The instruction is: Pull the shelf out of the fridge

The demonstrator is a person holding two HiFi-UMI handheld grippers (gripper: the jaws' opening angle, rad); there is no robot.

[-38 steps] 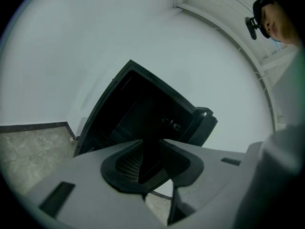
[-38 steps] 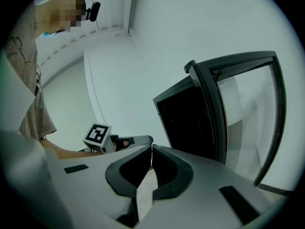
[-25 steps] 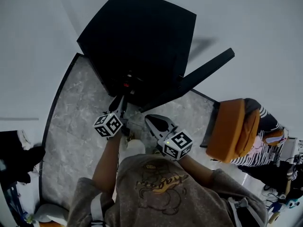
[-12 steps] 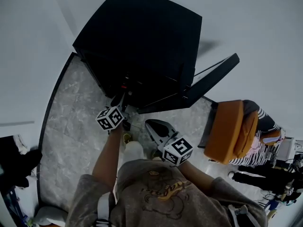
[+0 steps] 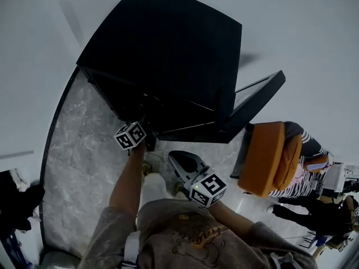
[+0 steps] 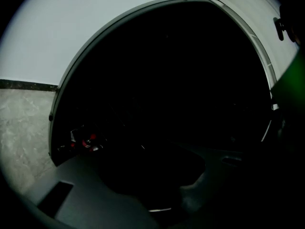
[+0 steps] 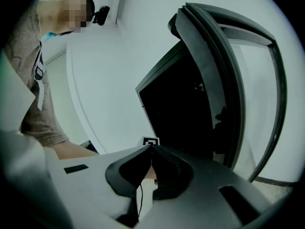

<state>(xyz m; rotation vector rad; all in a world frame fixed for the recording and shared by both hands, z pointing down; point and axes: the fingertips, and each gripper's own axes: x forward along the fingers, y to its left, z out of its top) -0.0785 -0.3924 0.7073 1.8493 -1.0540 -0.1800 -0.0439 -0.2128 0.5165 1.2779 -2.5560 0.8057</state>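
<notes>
Underfoot, polished grey veined marble floor (image 5: 78,150). On it, matte black box-shaped fridge (image 5: 168,49), interior pitch dark. Hinged at its right, glass-panelled black fridge door (image 5: 252,102), standing wide open. Beyond the door, orange padded seat (image 5: 263,156), well clear of the opening. At the opening's lower left, left tool (image 5: 147,134), tips at the front edge. Too dark there to tell jaws apart or together, or touching anything. Shelf somewhere in that blackness, not made out. Nearer the body, grey right tool (image 5: 178,158), jaws pressed together on nothing, aimed toward the opening, apart from fridge and door. Low at the interior's left, small red and shiny bits (image 6: 88,141).
</notes>
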